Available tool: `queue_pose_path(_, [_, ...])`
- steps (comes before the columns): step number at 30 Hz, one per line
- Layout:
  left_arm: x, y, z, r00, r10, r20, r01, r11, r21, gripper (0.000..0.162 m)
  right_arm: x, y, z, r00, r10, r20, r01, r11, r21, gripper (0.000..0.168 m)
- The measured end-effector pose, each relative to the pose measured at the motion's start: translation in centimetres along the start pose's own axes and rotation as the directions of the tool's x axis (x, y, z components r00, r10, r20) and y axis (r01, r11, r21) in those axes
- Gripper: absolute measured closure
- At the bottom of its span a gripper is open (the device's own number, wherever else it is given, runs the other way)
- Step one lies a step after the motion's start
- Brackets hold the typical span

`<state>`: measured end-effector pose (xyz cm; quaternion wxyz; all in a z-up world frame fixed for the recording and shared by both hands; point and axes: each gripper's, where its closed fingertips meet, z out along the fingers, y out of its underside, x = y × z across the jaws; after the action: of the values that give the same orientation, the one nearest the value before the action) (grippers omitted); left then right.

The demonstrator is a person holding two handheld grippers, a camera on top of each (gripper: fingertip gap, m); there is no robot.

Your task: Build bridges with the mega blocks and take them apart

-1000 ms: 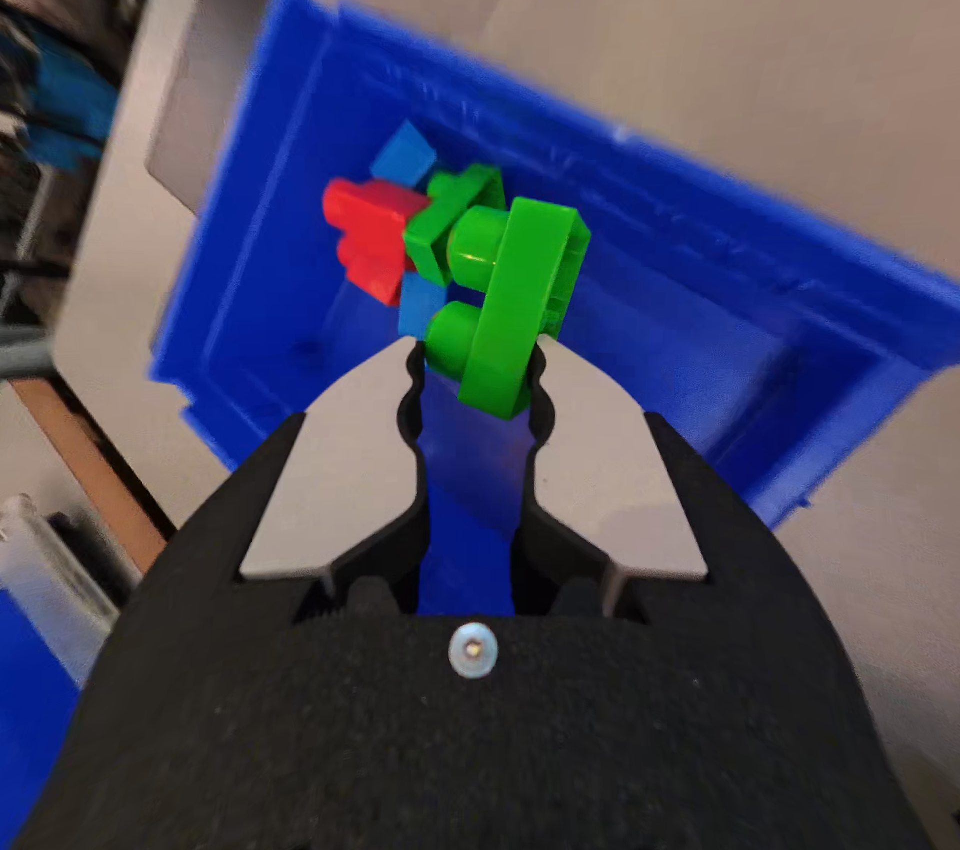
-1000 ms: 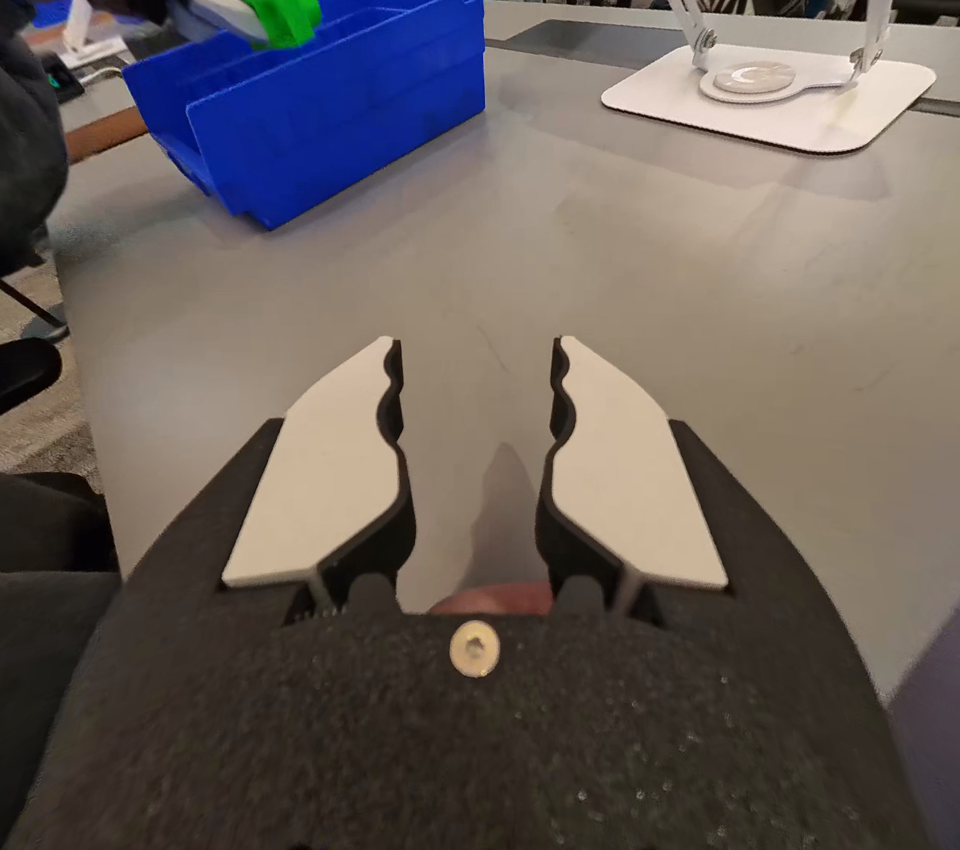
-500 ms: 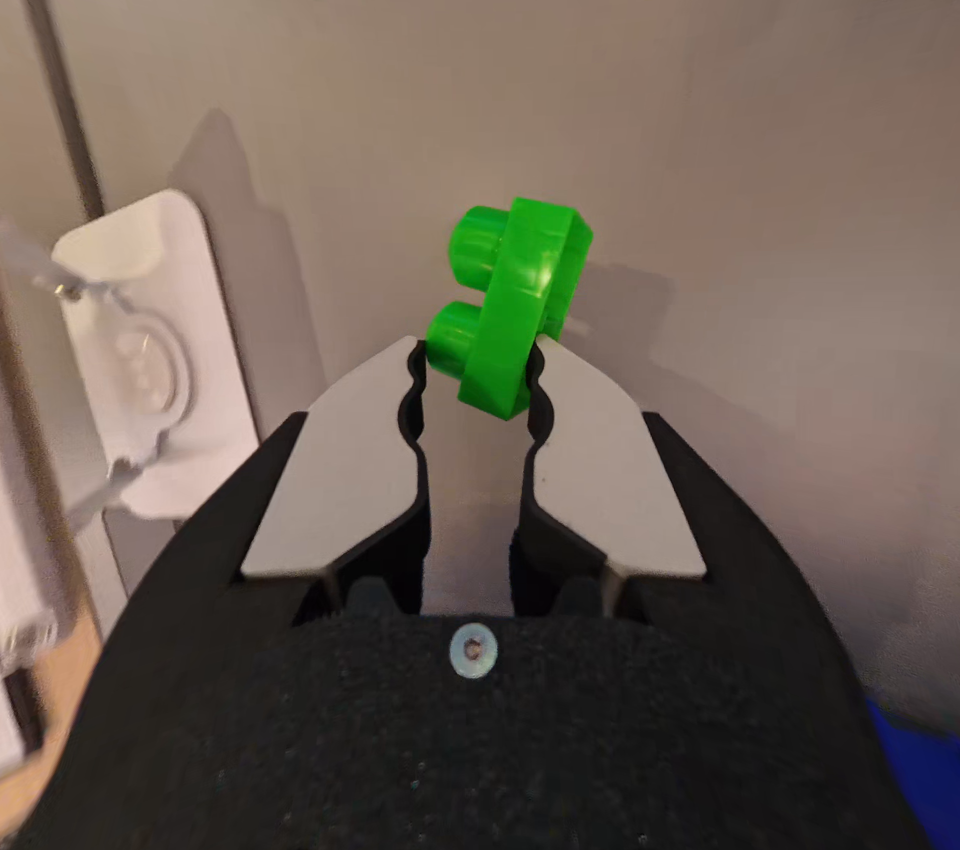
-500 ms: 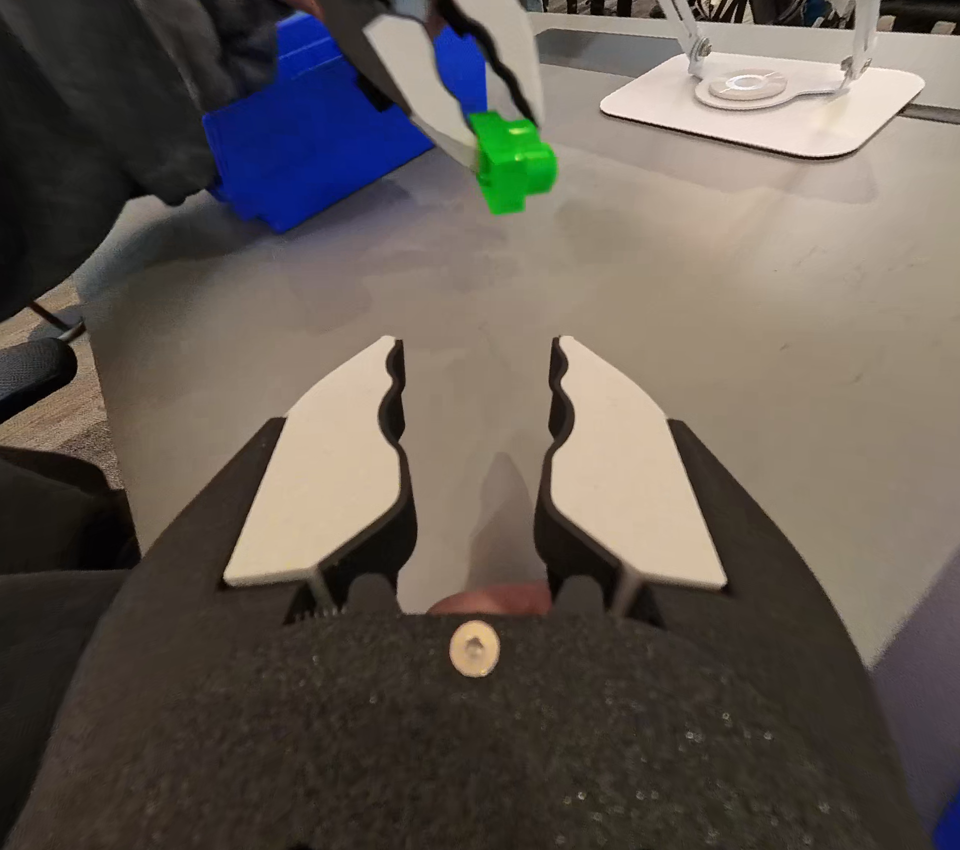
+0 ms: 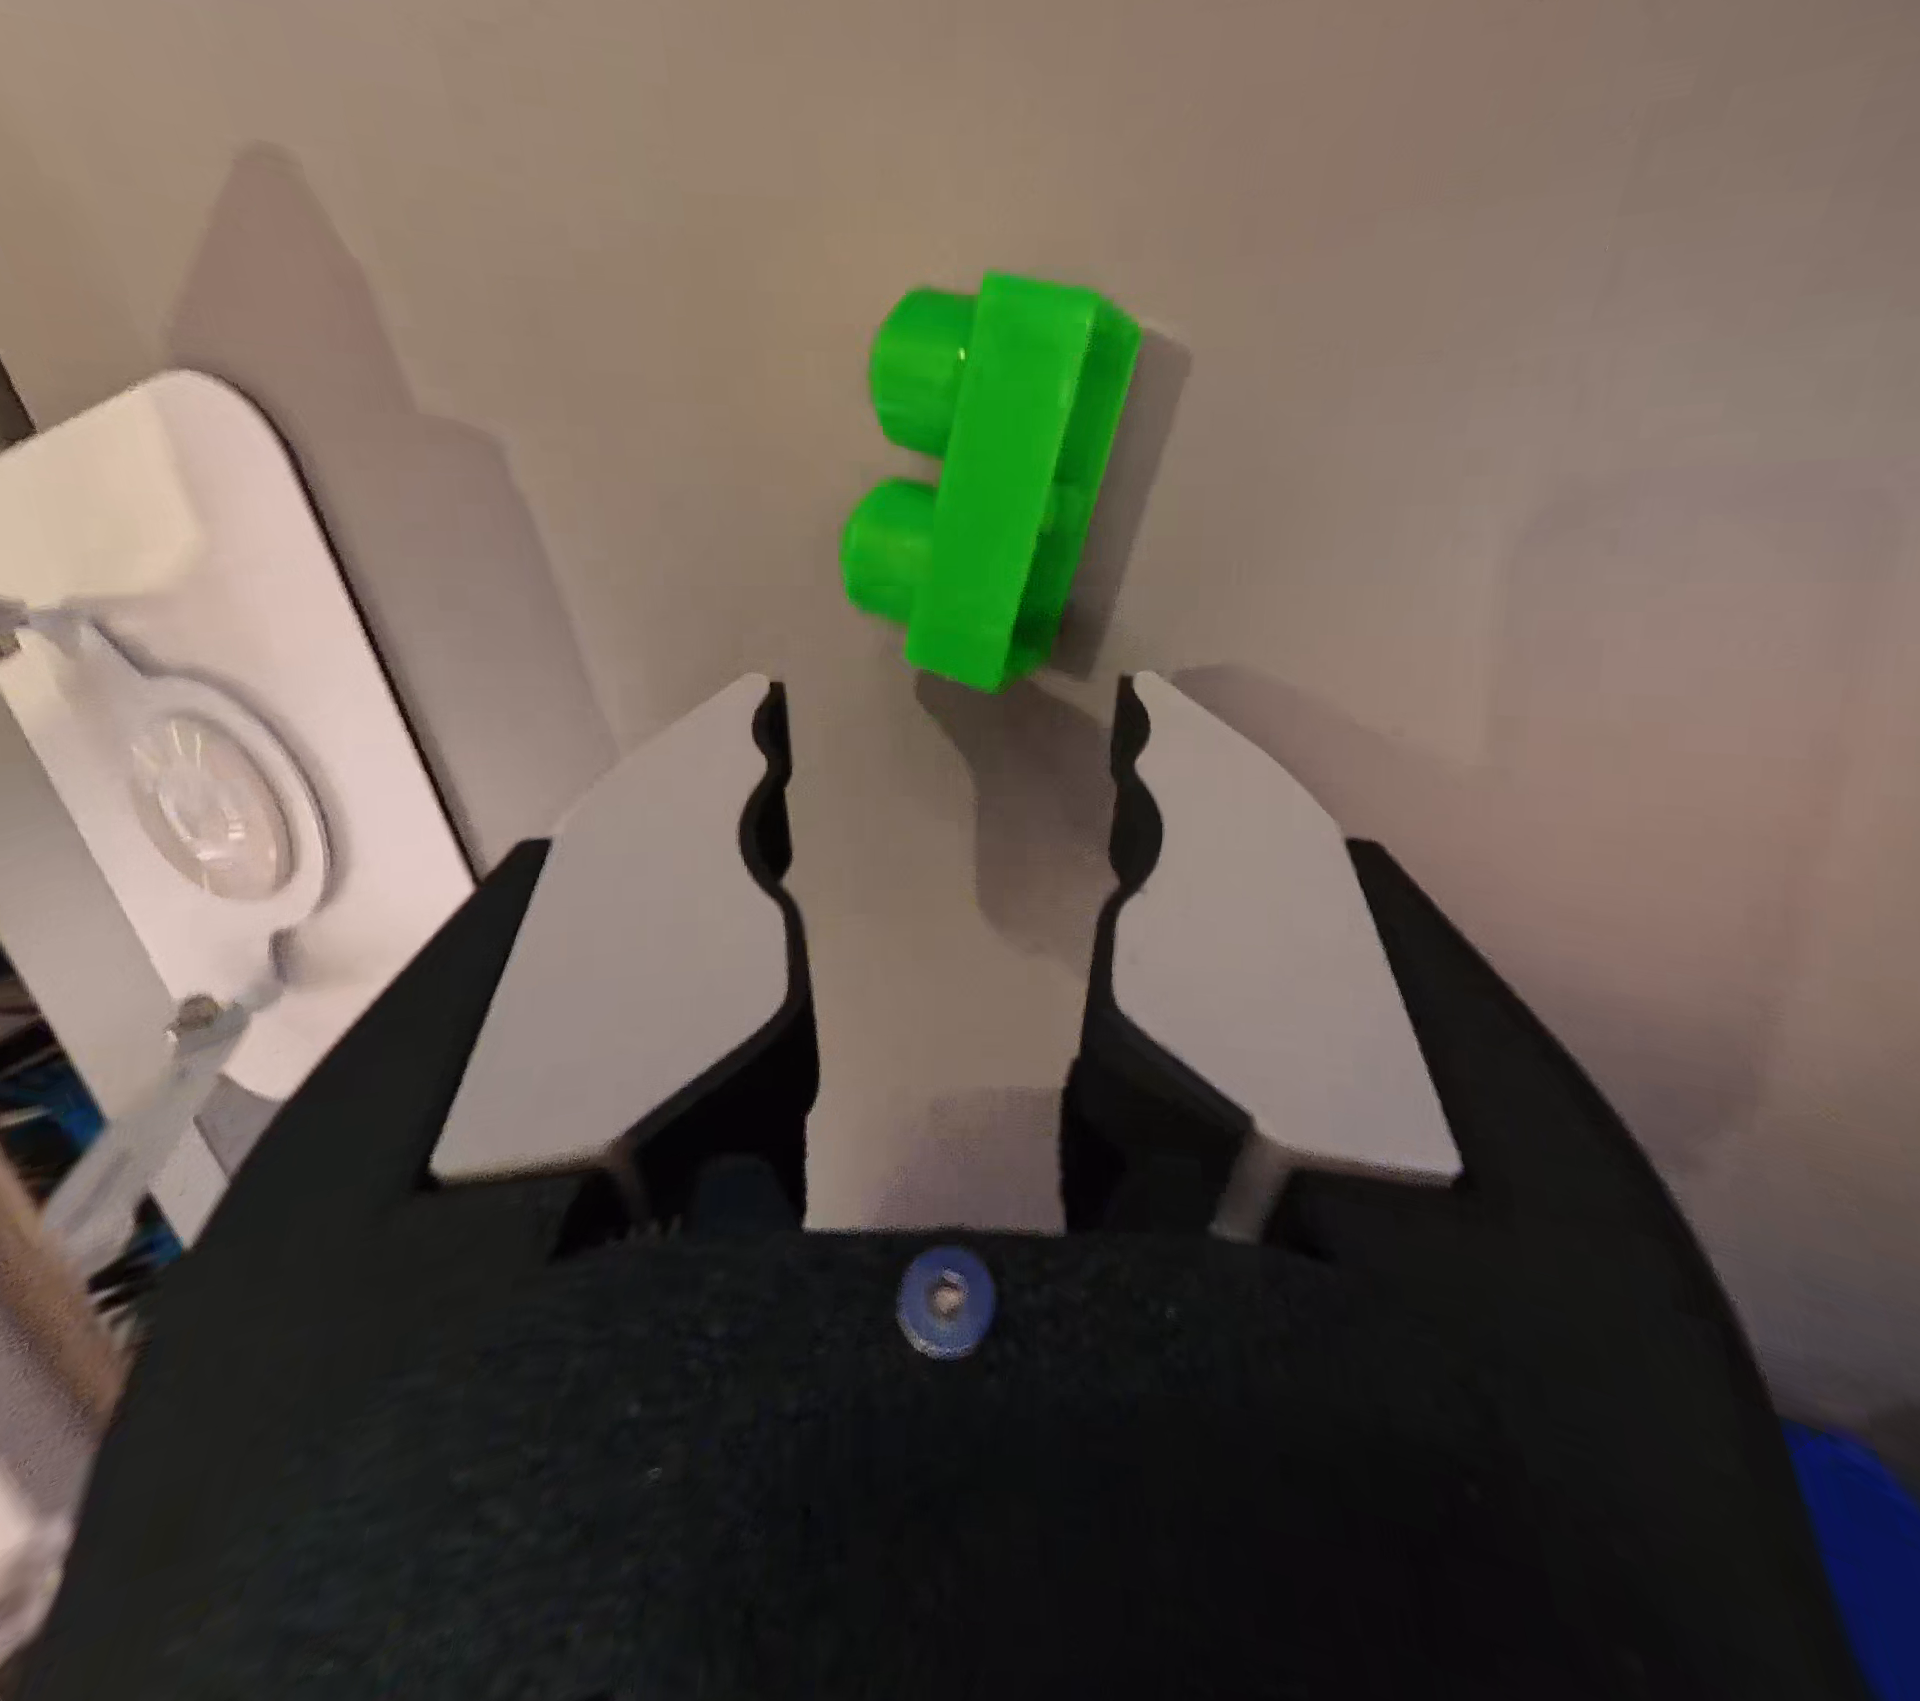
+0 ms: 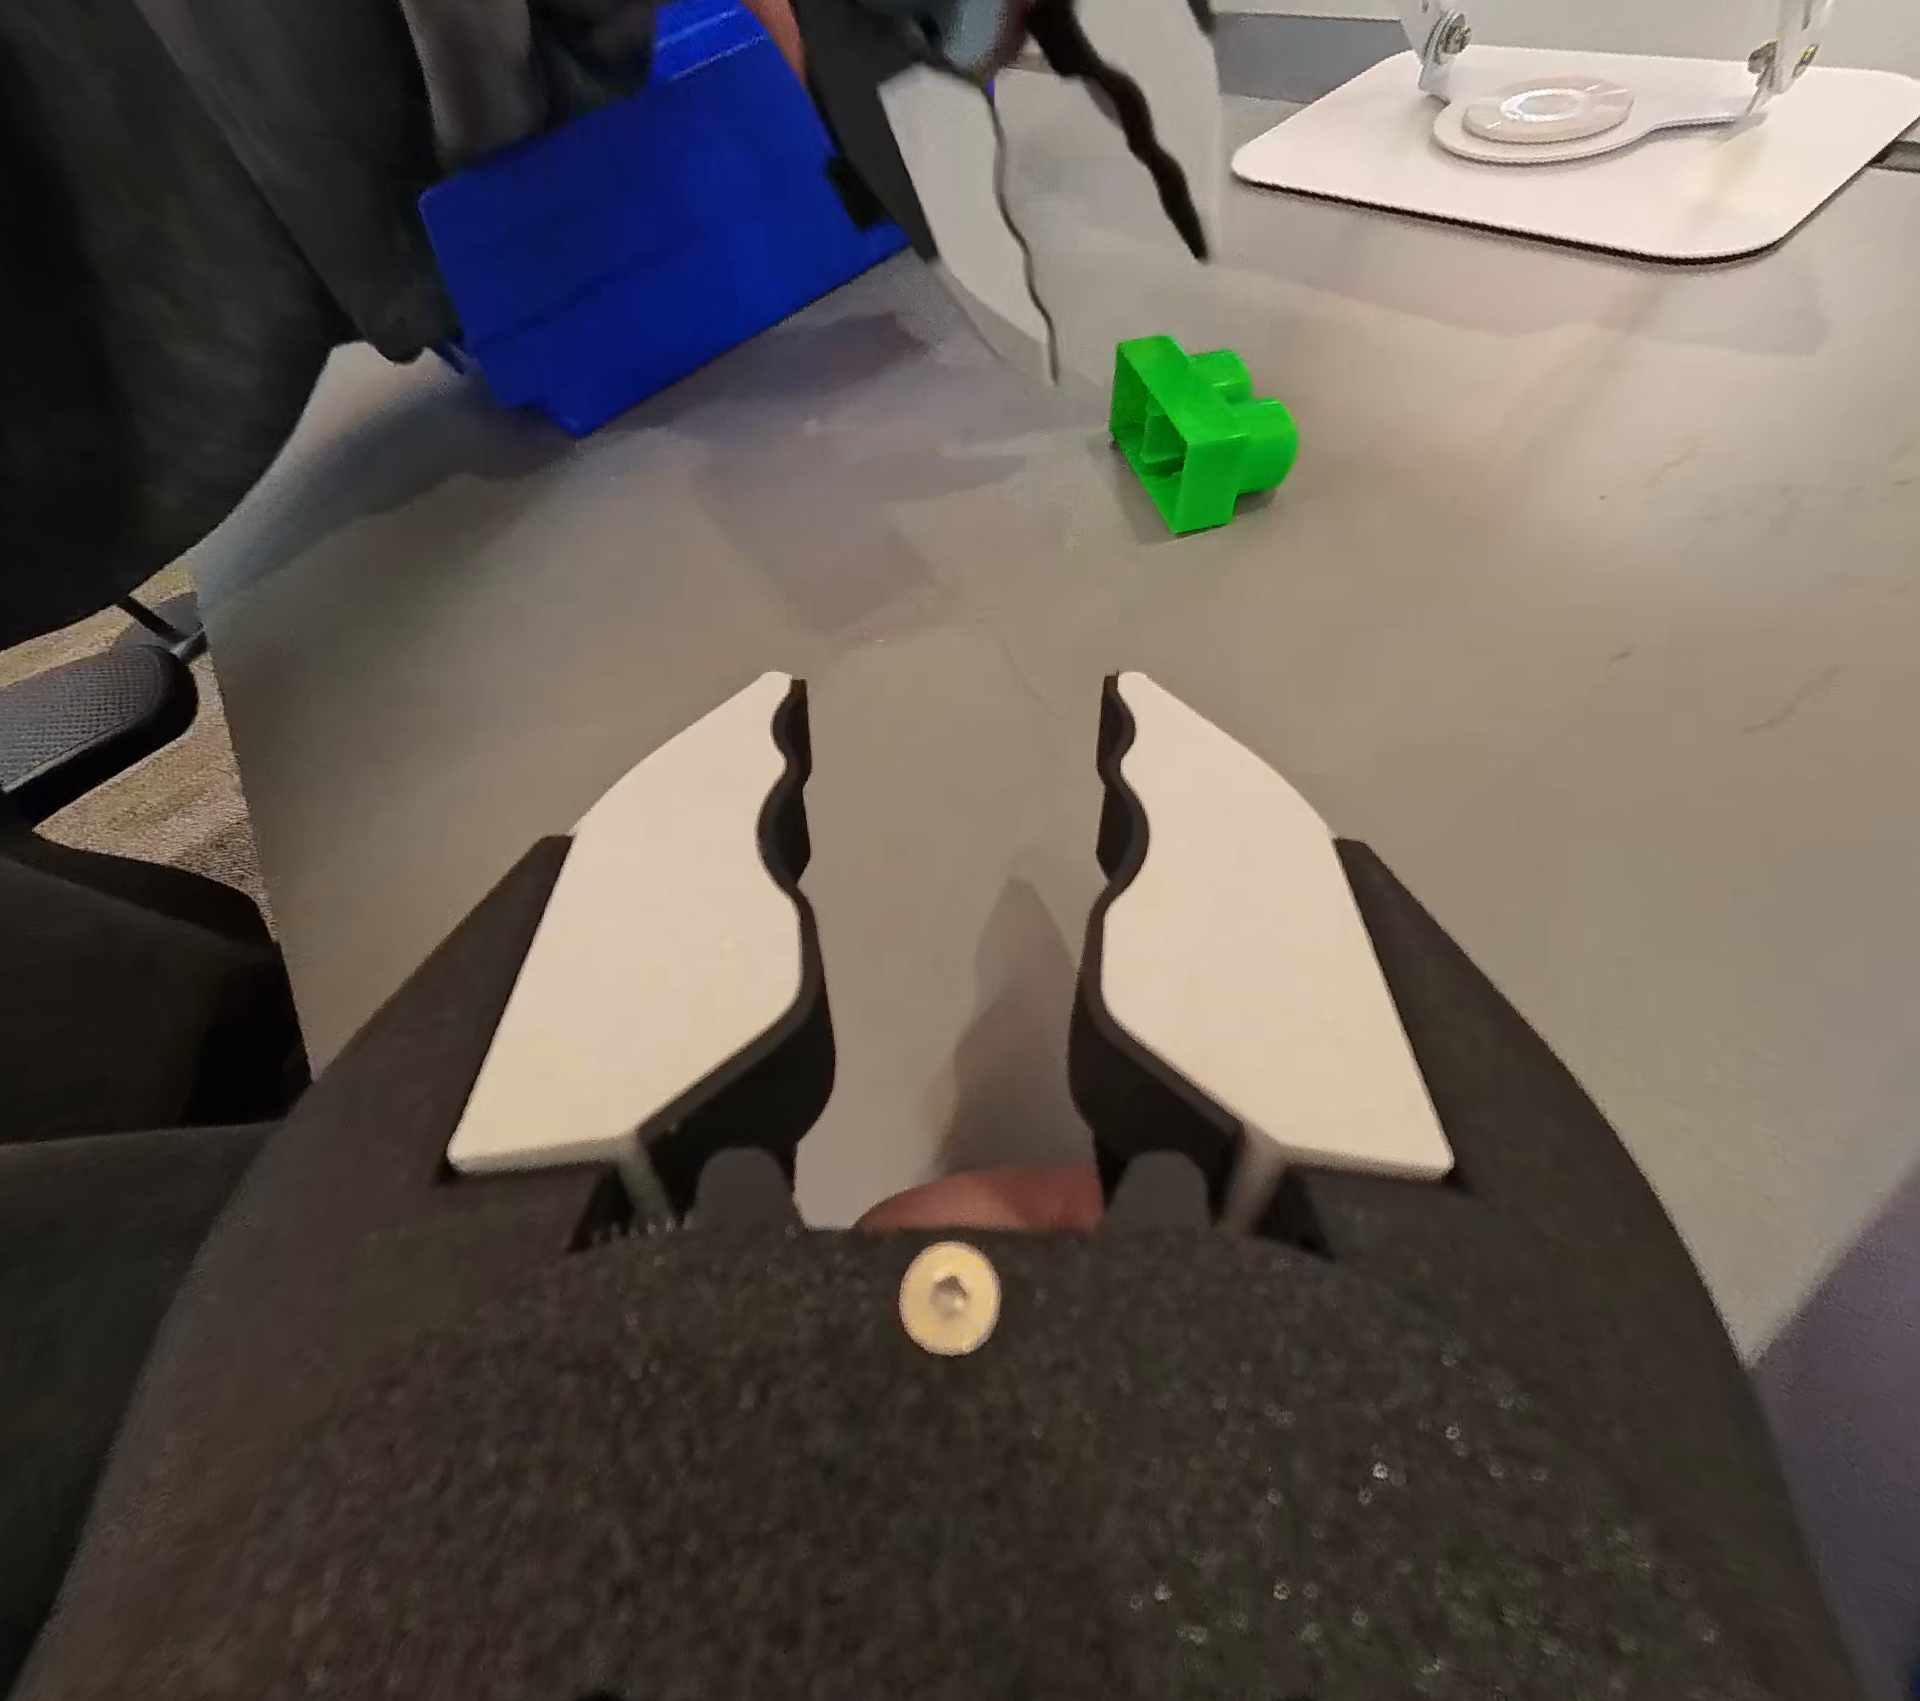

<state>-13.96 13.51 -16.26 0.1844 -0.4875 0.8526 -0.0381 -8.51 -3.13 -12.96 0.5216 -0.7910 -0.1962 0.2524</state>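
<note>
One green block (image 6: 1200, 433), two studs, lying on its side on grey worktop (image 6: 1507, 612), centre frame. Two tongs, both released, empty: left tongs (image 5: 951, 695) just short of block; right tongs (image 6: 951, 690) well apart. Seen only from right wrist view: blue bin (image 6: 644, 259) upper left, office chair, carpet. One white stand (image 5: 197, 716) at frame's left edge.
</note>
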Motion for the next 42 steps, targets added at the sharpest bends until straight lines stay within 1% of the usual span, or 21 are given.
queue_pose_path(3, [-0.2, 1.1, -5.7, 0.991, -0.136, 0.013, 0.135, 0.986, 0.094, 0.101, 0.0, 0.0, 0.0, 1.0, 0.005, 0.005, -0.005, 1.0, -0.001, 0.115])
queue_pose_path(5, [-0.8, 2.7, -10.3, 0.958, -0.28, 0.057, 0.266, 0.946, 0.187, 0.099, 0.0, 0.0, -0.1, 1.0, 0.007, 0.005, -0.007, 1.0, -0.001, 0.115])
queue_pose_path(8, [-1.4, 7.7, -16.5, 0.839, -0.531, 0.121, 0.473, 0.82, 0.322, 0.097, 0.0, 0.1, 0.0, 1.0, 0.012, 0.009, -0.012, 1.0, -0.005, 0.116])
queue_pose_path(10, [-0.8, 12.6, -18.4, 0.746, -0.642, 0.175, 0.566, 0.751, 0.342, 0.098, -0.1, 0.1, 0.1, 1.0, 0.02, 0.016, -0.02, 1.0, -0.006, 0.116])
queue_pose_path(11, [-0.2, 15.3, -18.4, 0.713, -0.671, 0.205, 0.6, 0.734, 0.318, 0.099, -0.1, 0.1, 0.1, 0.999, 0.026, 0.021, -0.026, 1.0, -0.004, 0.116])
queue_pose_path(13, [1.4, 20.3, -17.1, 0.665, -0.701, 0.257, 0.665, 0.712, 0.225, 0.099, -0.2, 0.0, 0.3, 0.999, 0.038, 0.033, -0.038, 0.999, -0.002, 0.117])
queue_pose_path(16, [3.7, 25.6, -13.4, 0.638, -0.723, 0.265, 0.741, 0.67, 0.045, 0.098, -0.4, 0.0, 0.8, 0.998, 0.04, 0.047, -0.04, 0.999, -0.011, 0.117])
queue_pose_path(18, [4.5, 27.3, -11.3, 0.637, -0.727, 0.257, 0.758, 0.651, -0.036, 0.097, -0.7, 0.0, 1.1, 0.999, 0.023, 0.045, -0.022, 1.0, -0.02, 0.117])
queue_pose_path(22, [4.9, 28.7, -8.8, 0.661, -0.707, 0.252, 0.749, 0.641, -0.166, 0.099, -0.9, 0.2, 1.4, 0.999, -0.027, 0.028, 0.028, 0.999, -0.046, 0.117])
queue_pose_path(23, [4.8, 28.9, -8.5, 0.673, -0.692, 0.261, 0.738, 0.647, -0.191, 0.099, -1.0, 0.3, 1.5, 0.999, -0.031, 0.028, 0.033, 0.998, -0.05, 0.117])
queue_pose_path(25, [5.0, 28.1, -7.8, 0.693, -0.683, 0.229, 0.72, 0.666, -0.194, 0.107, -1.1, 0.3, 1.5, 0.999, -0.03, 0.032, 0.032, 0.998, -0.052, 0.117])
queue_pose_path(26, [5.1, 27.6, -7.5, 0.699, -0.684, 0.209, 0.715, 0.672, -0.191, 0.112, -1.1, 0.3, 1.5, 0.999, -0.026, 0.035, 0.028, 0.998, -0.05, 0.118])
queue_pose_path(27, [5.2, 27.6, -7.4, 0.709, -0.673, 0.211, 0.705, 0.678, -0.206, 0.123, -1.1, 0.3, 1.5, 0.999, -0.02, 0.039, 0.022, 0.999, -0.048, 0.118])
queue_pose_path(28, [5.6, 27.6, -7.5, 0.723, -0.659, 0.207, 0.691, 0.684, -0.232, 0.126, -1.1, 0.3, 1.5, 0.999, -0.014, 0.042, 0.016, 0.999, -0.045, 0.118])
queue_pose_path(30, [6.3, 27.6, -8.5, 0.747, -0.632, 0.207, 0.664, 0.695, -0.277, 0.126, -1.1, 0.2, 1.3, 0.999, -0.006, 0.046, 0.008, 0.999, -0.04, 0.119])
queue_pose_path(32, [6.5, 27.2, -10.3, 0.767, -0.6, 0.228, 0.642, 0.718, -0.27, 0.126, -1.1, 0.2, 1.2, 0.999, -0.004, 0.047, 0.005, 0.999, -0.036, 0.119])
queue_pose_path(34, [6.6, 25.5, -12.8, 0.791, -0.566, 0.232, 0.61, 0.755, -0.24, 0.126, -1.1, 0.2, 1.2, 0.999, 0.001, 0.053, 0.001, 0.999, -0.034, 0.12])
queue_pose_path(36, [6.2, 22.2, -15.4, 0.844, -0.476, 0.248, 0.522, 0.835, -0.173, 0.126, -1.1, 0.2, 1.2, 0.998, 0.007, 0.055, -0.005, 0.999, -0.034, 0.12])
queue_pose_path(38, [5.9, 17.4, -17.3, 0.903, -0.35, 0.25, 0.381, 0.92, -0.089, 0.126, -1.1, 0.1, 1.2, 0.998, 0.011, 0.058, -0.009, 0.999, -0.031, 0.12])
queue_pose_path(40, [6.3, 12.1, -17.9, 0.954, -0.196, 0.229, 0.209, 0.977, -0.036, 0.126, -1.0, 0.1, 1.2, 0.998, 0.016, 0.061, -0.014, 1.0, -0.028, 0.12])
queue_pose_path(42, [7.2, 7.5, -17.2, 0.983, -0.032, 0.181, 0.039, 0.999, -0.037, 0.126, -1.0, 0.1, 1.1, 0.998, 0.024, 0.063, -0.022, 0.999, -0.026, 0.12])
